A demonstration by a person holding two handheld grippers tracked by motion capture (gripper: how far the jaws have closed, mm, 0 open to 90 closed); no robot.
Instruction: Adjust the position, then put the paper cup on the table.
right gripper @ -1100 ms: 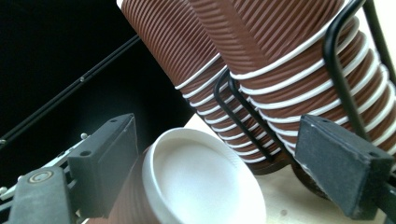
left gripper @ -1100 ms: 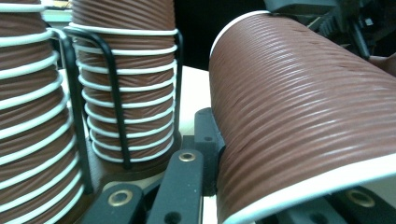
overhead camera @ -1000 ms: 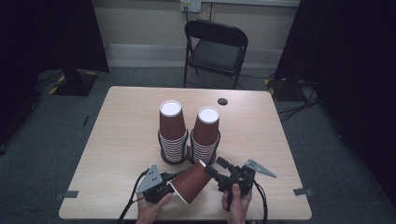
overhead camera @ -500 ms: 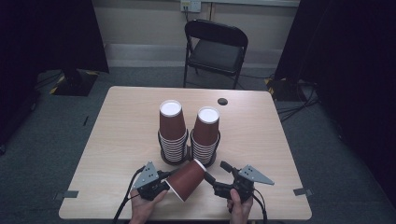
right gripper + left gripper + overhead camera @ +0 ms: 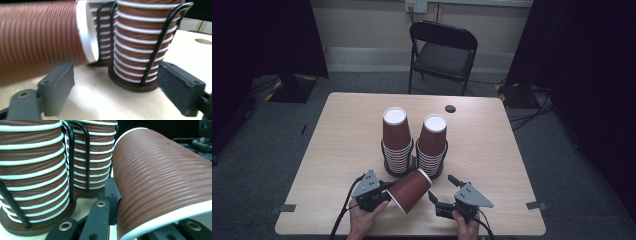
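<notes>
The table bears two cup stacks in wire holders, taken here as the landmark. Just in front of them, a loose brown cup is held tilted, clamped in the left gripper. The right gripper, jaws apart and empty, should be closed squarely on the cup. Since the earlier frame, the right gripper has been drawn back from the cup.

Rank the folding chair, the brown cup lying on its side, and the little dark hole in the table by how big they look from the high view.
1. Folding chair, largest, although it stands farthest from the camera.
2. Brown cup, lying on its side.
3. Dark hole in the table, much the smallest.
</notes>
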